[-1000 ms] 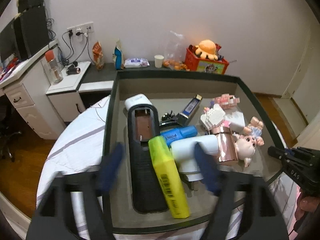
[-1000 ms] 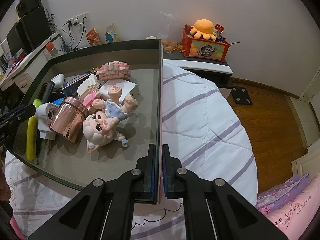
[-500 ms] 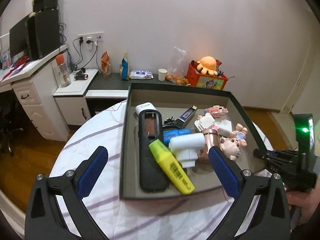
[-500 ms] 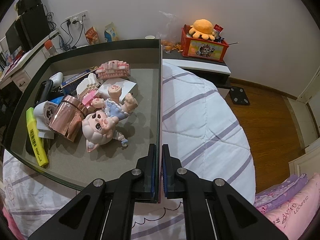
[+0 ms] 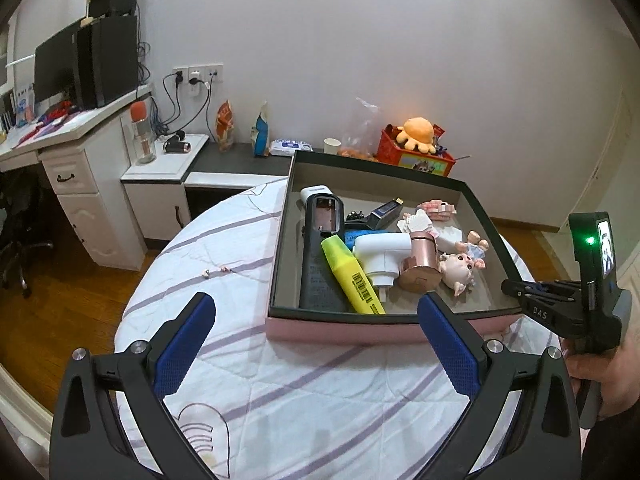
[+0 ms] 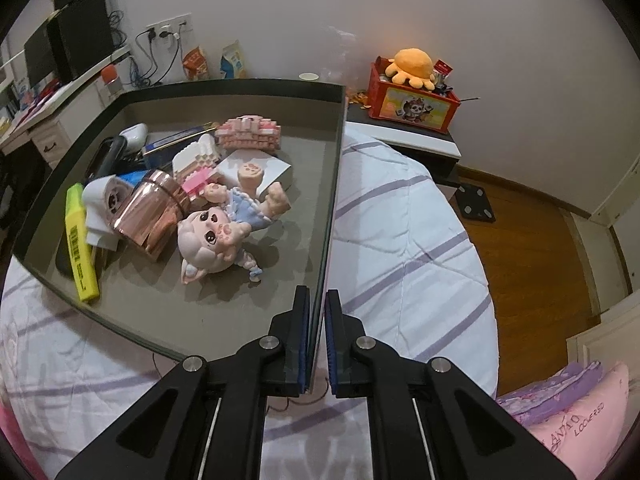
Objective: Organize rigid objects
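Note:
A pink box (image 5: 344,330) with a dark rim stands on the striped cloth of a round table. Inside lie a yellow highlighter (image 5: 352,276), a long black device (image 5: 320,248), a white plastic gadget (image 5: 382,250), a rose-gold cup (image 5: 420,264), a pig doll (image 5: 460,266) and pink block models (image 5: 438,208). My left gripper (image 5: 316,306) hangs open and holds nothing, just short of the box's near wall. My right gripper (image 6: 318,304) is shut on the box's right wall (image 6: 334,184); its tip (image 5: 510,286) shows at that rim in the left wrist view.
A white desk (image 5: 76,148) with monitors stands at the left, a low cabinet (image 5: 168,168) behind the table. A red crate with an orange plush (image 6: 412,92) sits on a dark side table. Wooden floor lies right of the table; a pink pillow (image 6: 580,436) is nearby.
My left gripper has opened wide and drawn back and up from over the box to the near side of the table. The highlighter stays in the box. The right gripper keeps its pinch.

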Motion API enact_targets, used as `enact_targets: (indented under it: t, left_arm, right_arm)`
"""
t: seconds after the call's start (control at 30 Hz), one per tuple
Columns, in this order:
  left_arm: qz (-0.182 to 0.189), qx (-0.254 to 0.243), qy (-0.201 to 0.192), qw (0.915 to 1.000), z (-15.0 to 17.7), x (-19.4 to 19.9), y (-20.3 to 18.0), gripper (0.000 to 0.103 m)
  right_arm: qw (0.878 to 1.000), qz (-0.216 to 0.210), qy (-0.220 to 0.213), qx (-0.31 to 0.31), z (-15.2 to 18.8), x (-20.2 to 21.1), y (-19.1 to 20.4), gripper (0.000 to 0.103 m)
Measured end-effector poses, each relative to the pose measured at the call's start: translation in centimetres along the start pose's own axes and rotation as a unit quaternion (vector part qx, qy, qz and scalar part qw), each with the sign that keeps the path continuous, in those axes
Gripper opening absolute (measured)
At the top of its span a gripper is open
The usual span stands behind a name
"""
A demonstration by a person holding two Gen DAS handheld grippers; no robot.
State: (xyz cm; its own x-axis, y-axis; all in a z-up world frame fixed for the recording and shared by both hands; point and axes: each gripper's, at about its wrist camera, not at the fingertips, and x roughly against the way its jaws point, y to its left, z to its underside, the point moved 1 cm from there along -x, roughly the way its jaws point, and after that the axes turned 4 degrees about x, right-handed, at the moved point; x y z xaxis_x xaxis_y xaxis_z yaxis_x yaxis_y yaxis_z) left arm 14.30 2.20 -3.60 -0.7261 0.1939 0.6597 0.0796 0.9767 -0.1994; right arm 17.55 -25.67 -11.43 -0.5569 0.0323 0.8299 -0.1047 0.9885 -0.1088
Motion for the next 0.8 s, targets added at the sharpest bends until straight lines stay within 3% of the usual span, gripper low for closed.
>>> enact_targets:
  t: [0.5,0.57,0.6,0.63,0.7,0.8]
  left_arm:
    - [-0.005,-0.012,0.0,0.9999,-0.7,-0.7,-1.3,0.102]
    - [-0.012,-0.011,-0.002,0.9999,-0.6,-0.6,-1.5,0.102]
    - [-0.016,-0.01,-0.004,0.9998,-0.5,-0.4,-1.7,0.102]
    - [-0.02,-0.009,-0.005,0.9997,-0.5,-0.3,-1.7,0.102]
    - [-0.029,-0.006,-0.009,0.9995,-0.6,0.2,-1.6,0.102]
    - [-0.046,-0.005,-0.021,0.9987,-0.8,1.4,-1.4,0.102]
  right_arm:
    - [1.0,-0.004,-0.003,0.021,0.3,0.9,0.0,0.014]
    - [1.0,0.001,-0.013,0.016,0.3,1.3,0.1,0.037]
    - [1.0,0.001,-0.02,0.011,0.4,1.7,0.1,0.059]
    - [1.0,0.001,-0.03,0.005,0.3,2.3,0.1,0.07]
    - [0.999,0.013,-0.047,-0.009,0.2,3.7,0.1,0.078]
    - [0.997,0.012,-0.069,-0.012,0.1,6.2,0.5,0.079]
